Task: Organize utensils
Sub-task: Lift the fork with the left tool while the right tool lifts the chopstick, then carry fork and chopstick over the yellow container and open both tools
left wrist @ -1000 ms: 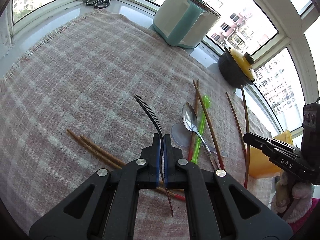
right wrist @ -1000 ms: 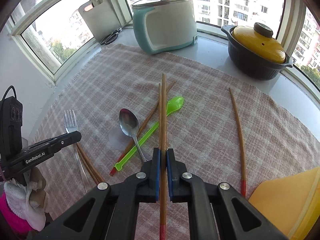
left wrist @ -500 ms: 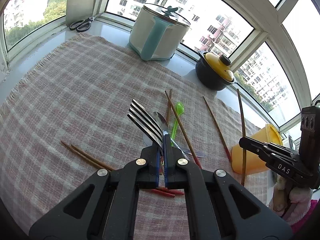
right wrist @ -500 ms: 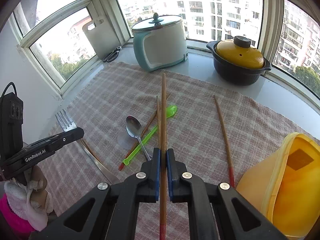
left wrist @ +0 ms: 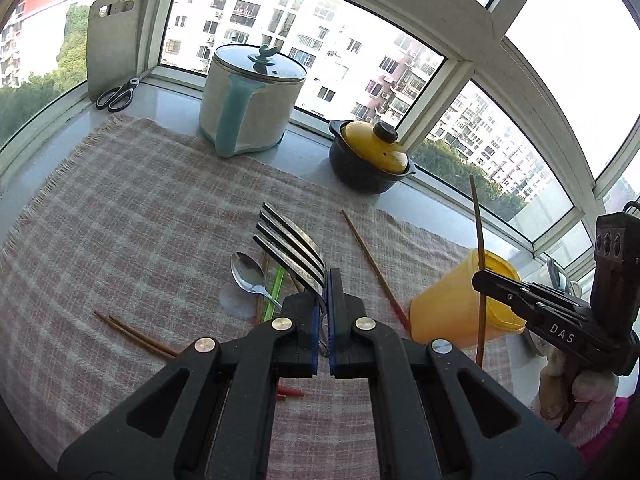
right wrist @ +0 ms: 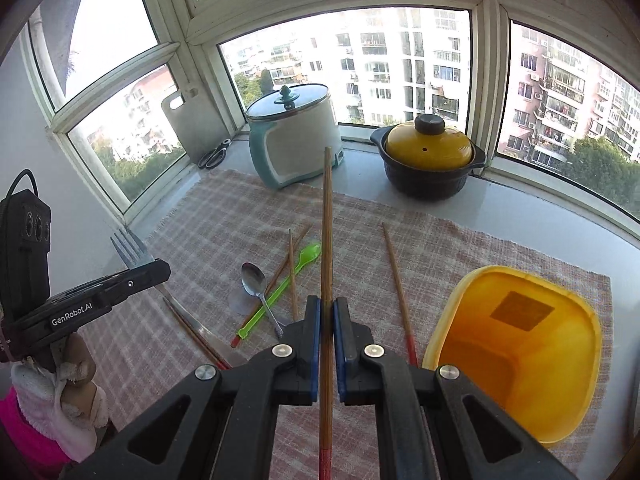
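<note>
My left gripper (left wrist: 324, 300) is shut on a metal fork (left wrist: 290, 246), tines raised above the checked cloth (left wrist: 120, 216). In the right wrist view that same gripper (right wrist: 162, 270) and fork (right wrist: 128, 246) show at the left. My right gripper (right wrist: 327, 320) is shut on a wooden chopstick (right wrist: 327, 232) that points up and away; the left wrist view shows the right gripper (left wrist: 478, 278) and chopstick (left wrist: 478, 232) over the yellow container (left wrist: 460, 312). The container (right wrist: 516, 344) stands open, nothing visible inside. A metal spoon (right wrist: 256, 284), a green plastic spoon (right wrist: 286, 288) and loose chopsticks (right wrist: 396, 280) lie on the cloth.
A teal-and-white cooker (right wrist: 296, 144) and a dark pot with a yellow lid (right wrist: 428, 160) stand at the back by the windows. Scissors (left wrist: 116, 94) and a grey cutting board (left wrist: 112, 36) sit in the far left corner. A pair of chopsticks (left wrist: 136, 334) lies near left.
Both grippers have risen from the cloth, carrying the fork and the chopstick. The fork has rolled so its tines show side by side. The yellow container has come into full view.
</note>
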The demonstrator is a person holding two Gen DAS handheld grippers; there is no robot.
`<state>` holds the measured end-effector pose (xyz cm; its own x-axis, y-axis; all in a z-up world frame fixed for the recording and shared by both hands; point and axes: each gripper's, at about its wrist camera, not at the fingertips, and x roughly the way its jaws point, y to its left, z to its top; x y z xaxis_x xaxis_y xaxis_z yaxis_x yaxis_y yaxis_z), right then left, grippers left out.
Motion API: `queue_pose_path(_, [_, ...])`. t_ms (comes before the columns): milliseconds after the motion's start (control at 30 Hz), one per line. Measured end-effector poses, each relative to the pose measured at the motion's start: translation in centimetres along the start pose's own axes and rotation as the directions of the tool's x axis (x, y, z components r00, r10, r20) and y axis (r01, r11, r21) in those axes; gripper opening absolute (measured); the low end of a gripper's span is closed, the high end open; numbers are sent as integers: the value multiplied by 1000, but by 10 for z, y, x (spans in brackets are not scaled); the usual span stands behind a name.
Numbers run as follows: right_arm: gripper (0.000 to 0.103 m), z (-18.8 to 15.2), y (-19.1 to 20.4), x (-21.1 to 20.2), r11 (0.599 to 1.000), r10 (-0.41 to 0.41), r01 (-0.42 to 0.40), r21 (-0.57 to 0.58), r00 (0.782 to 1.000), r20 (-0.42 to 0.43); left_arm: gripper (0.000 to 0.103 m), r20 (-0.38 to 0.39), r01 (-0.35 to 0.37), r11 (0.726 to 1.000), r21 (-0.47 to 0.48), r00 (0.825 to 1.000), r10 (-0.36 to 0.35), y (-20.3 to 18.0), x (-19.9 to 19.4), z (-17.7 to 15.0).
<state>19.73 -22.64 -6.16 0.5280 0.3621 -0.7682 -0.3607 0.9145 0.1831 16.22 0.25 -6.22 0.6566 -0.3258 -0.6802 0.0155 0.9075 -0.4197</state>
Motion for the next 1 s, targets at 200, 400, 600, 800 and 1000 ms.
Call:
queue_pose_path(200, [3,4,-23,-28,999,-28,26,35,998,55,0,34,49,997,53,998,-51,-37,-9,14])
queue_pose_path(400, [3,7,-47,-50,996,-67,62,59,994,91,0,45,98,991,92,994,-103,-76,-5,23])
queue_pose_path(600, [3,9,-73,-68,991,-113,103,89,987,112,0,32,140,981,137,989,-146,-119,6,26])
queue_pose_path(800, [3,12,-97,-85,985,-135,118,122,981,142,0,34,164,971,175,984,-172,-153,12,32])
queue_pose_path(1000, [3,21,-115,-91,981,-148,123,152,975,166,0,38,173,957,234,982,-187,-186,18,39])
